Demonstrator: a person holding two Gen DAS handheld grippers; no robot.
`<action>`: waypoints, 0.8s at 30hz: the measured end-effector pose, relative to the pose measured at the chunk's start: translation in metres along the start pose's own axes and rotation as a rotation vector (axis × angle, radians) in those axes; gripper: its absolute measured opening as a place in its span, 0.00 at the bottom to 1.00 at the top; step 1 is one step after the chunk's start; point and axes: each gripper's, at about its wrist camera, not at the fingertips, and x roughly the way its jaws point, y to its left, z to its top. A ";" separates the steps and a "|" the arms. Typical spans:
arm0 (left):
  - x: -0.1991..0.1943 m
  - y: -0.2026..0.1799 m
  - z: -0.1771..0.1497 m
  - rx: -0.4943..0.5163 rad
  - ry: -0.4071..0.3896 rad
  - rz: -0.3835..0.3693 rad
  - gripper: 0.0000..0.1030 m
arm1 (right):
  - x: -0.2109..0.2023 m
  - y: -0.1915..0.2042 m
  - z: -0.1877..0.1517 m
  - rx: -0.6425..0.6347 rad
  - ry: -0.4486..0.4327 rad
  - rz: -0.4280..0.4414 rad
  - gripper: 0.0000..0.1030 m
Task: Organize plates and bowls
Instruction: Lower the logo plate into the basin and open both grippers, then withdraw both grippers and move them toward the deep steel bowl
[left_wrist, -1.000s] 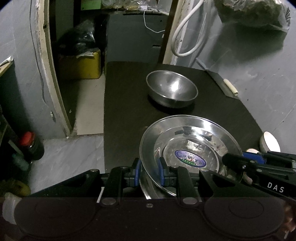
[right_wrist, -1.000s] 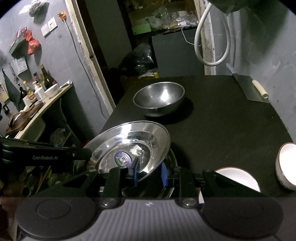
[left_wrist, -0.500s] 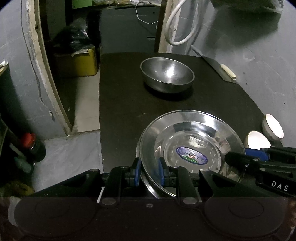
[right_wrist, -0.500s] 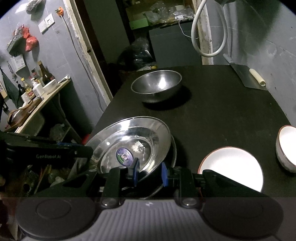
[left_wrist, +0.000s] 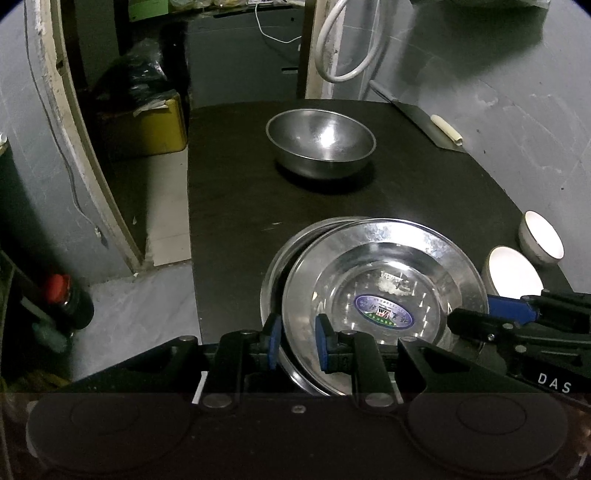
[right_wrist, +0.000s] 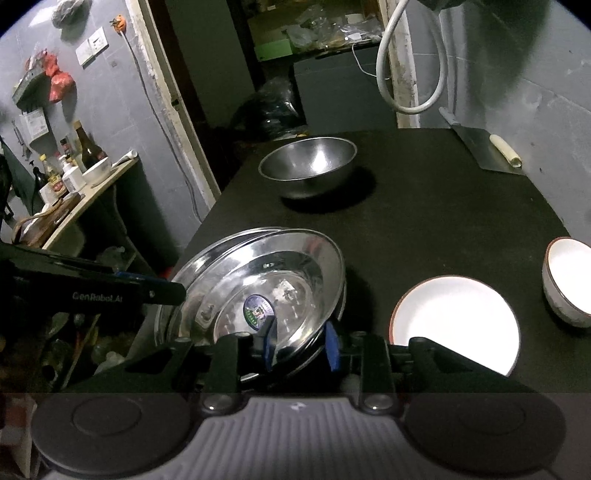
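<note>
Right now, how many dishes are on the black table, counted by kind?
Steel plates: 2, top plate over lower plate
Steel bowl: 1
White plate: 1
White bowl: 1
Total: 5

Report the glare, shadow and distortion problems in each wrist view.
Left wrist view: glare streaks the steel plate; the two white bowls are blown out; fisheye bends the table edge; corners vignette dark. Right wrist view: the white plate is overexposed, featureless; the steel bowl casts a heavy shadow; the shelf at left is dim.
</note>
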 end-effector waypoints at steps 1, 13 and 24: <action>0.000 0.000 0.000 0.001 0.000 0.002 0.22 | 0.000 0.000 -0.001 0.000 0.000 0.000 0.36; -0.011 0.002 0.003 0.010 -0.028 0.049 0.65 | -0.001 0.004 -0.006 0.005 -0.006 -0.020 0.69; -0.012 0.019 0.009 -0.073 -0.064 0.133 0.95 | 0.003 0.010 -0.005 0.000 -0.008 -0.004 0.90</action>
